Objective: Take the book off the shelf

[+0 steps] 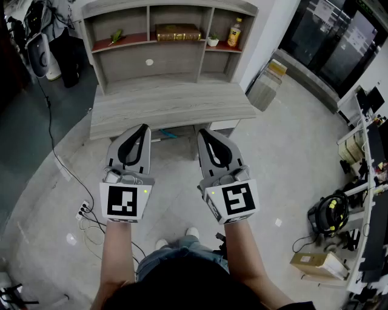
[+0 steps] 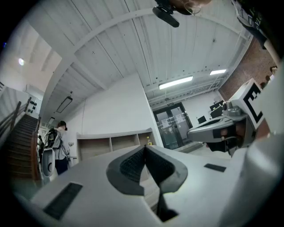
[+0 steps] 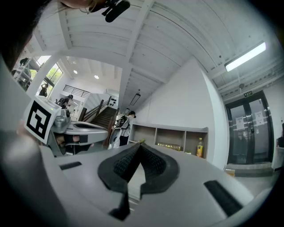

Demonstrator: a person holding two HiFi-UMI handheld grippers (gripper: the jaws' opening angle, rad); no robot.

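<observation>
The book lies flat in the middle compartment of the shelf. Just beside it stand what looks like a small potted plant and a bottle. Well short of the book, across the surface, the left gripper and right gripper hang empty, fingers pressed together. I'd say the reach is not yet begun. The next move calls for closing on the book and parting the fingers.

Bare desktop below shelf, open-fronted middle compartment, plant and bottle right of book
</observation>
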